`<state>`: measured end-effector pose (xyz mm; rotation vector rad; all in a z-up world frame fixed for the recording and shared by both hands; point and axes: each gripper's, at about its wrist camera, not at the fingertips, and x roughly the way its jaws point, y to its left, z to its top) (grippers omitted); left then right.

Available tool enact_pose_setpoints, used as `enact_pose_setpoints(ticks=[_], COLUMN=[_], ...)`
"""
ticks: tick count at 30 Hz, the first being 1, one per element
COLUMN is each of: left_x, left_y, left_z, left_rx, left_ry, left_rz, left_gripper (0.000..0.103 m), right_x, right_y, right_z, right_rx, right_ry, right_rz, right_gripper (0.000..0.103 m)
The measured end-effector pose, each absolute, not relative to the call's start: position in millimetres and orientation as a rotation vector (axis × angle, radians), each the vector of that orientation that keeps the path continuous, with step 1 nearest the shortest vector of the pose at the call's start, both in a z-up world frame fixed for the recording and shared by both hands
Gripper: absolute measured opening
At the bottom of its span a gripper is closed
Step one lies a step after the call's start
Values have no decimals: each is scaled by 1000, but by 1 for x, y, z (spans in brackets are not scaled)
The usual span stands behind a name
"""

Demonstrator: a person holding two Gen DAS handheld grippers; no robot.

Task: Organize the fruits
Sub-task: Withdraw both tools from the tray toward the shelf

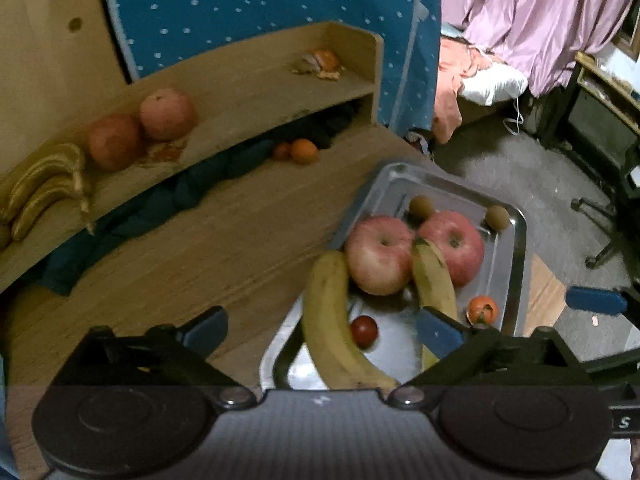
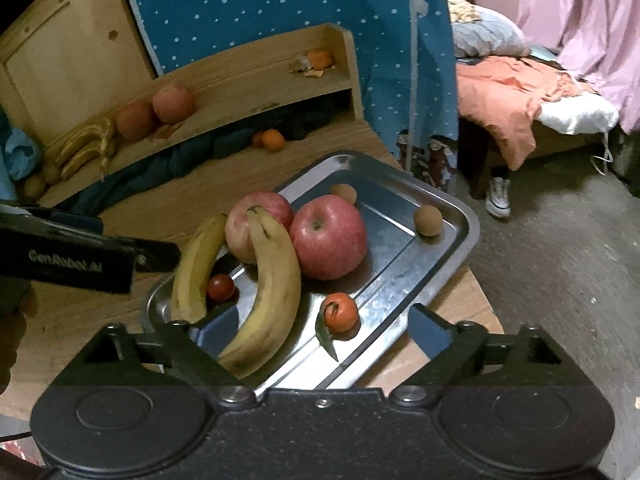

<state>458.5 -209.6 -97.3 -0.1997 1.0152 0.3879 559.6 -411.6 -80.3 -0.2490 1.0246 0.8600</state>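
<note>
A metal tray (image 1: 517, 240) on the wooden table holds two red apples (image 1: 378, 254) (image 1: 454, 246), two bananas, a small tomato (image 1: 364, 330), a tangerine (image 1: 483, 310) and two brown round fruits (image 1: 497, 216). My left gripper (image 1: 322, 330) is open above the tray's near end, with the longer banana (image 1: 332, 320) lying between its fingers, untouched. My right gripper (image 2: 324, 328) is open too, low over the tray (image 2: 472, 224). The curved banana (image 2: 272, 292) and the tangerine (image 2: 340, 312) lie between its fingers. The left gripper's body (image 2: 80, 256) shows at the left.
A wooden shelf (image 1: 248, 80) behind the table carries bananas (image 1: 44, 188), two large round fruits (image 1: 114, 142) (image 1: 168, 114) and a peeled orange (image 1: 320, 62). Small oranges (image 1: 304, 151) and dark cloth lie under it. A blue dotted curtain, a bed and the floor are to the right.
</note>
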Motion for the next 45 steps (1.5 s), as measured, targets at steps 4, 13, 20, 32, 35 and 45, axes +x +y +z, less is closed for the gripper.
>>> enact_pose_setpoints(ticks=[4, 13, 20, 32, 35, 45], left_x=[443, 395, 361, 322, 318, 321], left_y=[-195, -158, -128, -74, -62, -36], left_z=[-96, -89, -80, -73, -75, -90], left_rx=[-197, -176, -168, -263, -286, -344], left_ry=[1010, 995, 946, 898, 901, 938], left_rz=[367, 272, 228, 265, 299, 419], left_gripper=[103, 103, 103, 103, 103, 103], right_x=[540, 479, 428, 386, 387, 411], right_y=[-410, -403, -386, -342, -331, -302], right_z=[-71, -52, -25, 11, 14, 9], right_rx=[-248, -228, -196, -227, -243, -270], right_ry=[1025, 1006, 927, 828, 812, 797], right_rz=[783, 556, 480, 511, 535, 650], right_gripper=[102, 102, 102, 102, 102, 102])
